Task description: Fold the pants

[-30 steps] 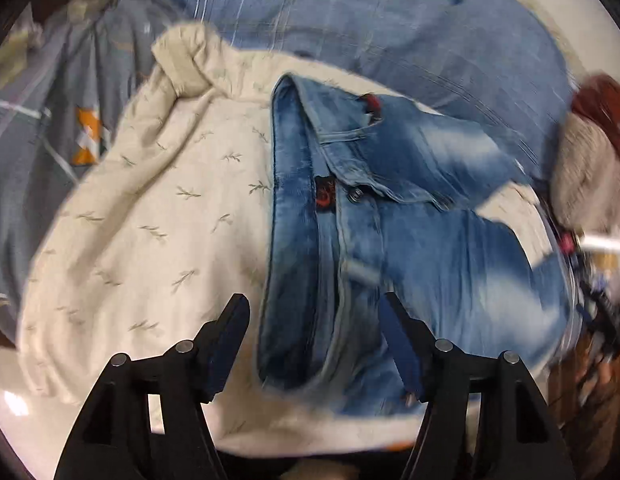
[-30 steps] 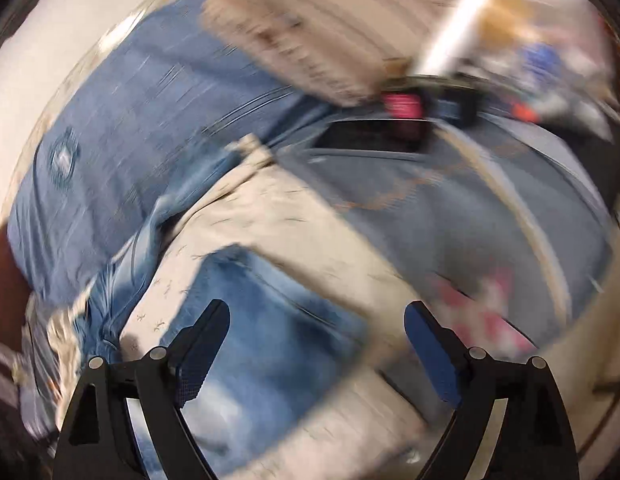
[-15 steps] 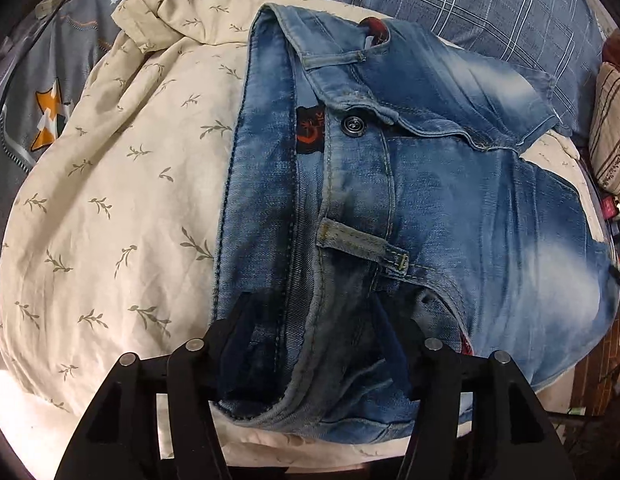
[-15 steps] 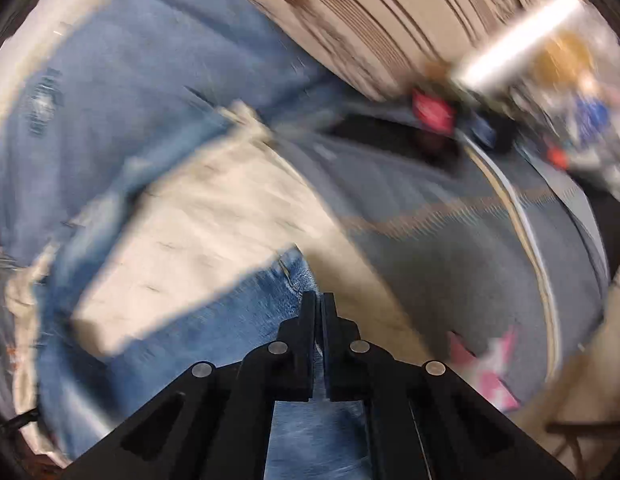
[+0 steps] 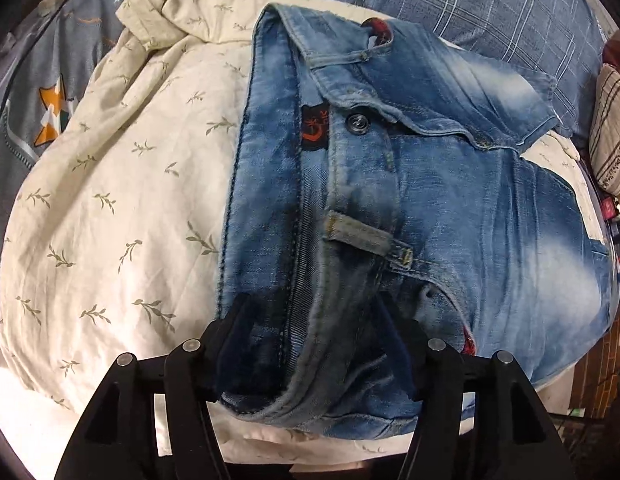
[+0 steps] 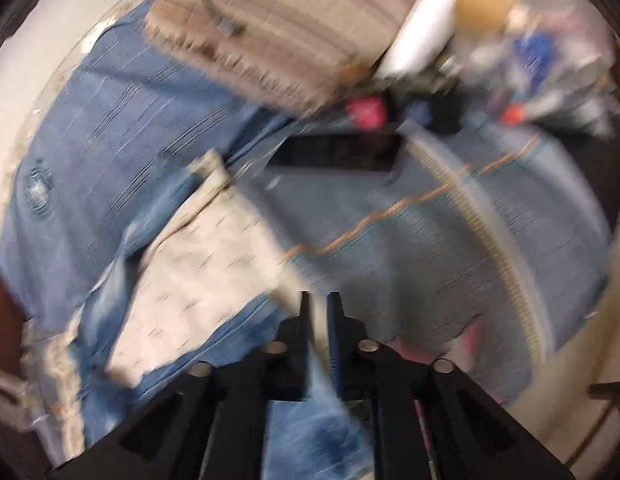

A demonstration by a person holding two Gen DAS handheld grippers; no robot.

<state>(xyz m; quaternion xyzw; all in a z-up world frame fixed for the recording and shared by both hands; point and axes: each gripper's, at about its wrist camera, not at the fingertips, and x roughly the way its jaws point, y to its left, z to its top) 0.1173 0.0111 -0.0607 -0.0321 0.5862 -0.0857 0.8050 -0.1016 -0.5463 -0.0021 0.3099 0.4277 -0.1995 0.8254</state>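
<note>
Faded blue jeans (image 5: 470, 208) lie on a cream leaf-print cloth (image 5: 109, 200), waistband toward me, button and belt loops showing. My left gripper (image 5: 312, 304) points steeply down and is shut on the bunched waistband, one finger on each side of the fold. In the blurred right wrist view, a denim leg (image 6: 213, 340) lies over the same cream cloth (image 6: 197, 272). My right gripper (image 6: 320, 300) hangs at the denim's edge. Its jaws are opening and stand a narrow slit apart. Cloth shows through the slit, but the blur hides whether any is pinched.
Blue plaid bedding (image 5: 470, 8) lies behind the jeans, with a grey star-print cover (image 5: 49, 120) at left. A striped cushion (image 5: 614, 128) sits at right. The right wrist view shows the cushion (image 6: 269, 20), a grey quilt (image 6: 430, 248) and cluttered small items (image 6: 530, 60).
My left gripper came down over the waistband and its fingers drew in around it, then held still. My right gripper went from wide open to fully shut, and now shows a thin gap.
</note>
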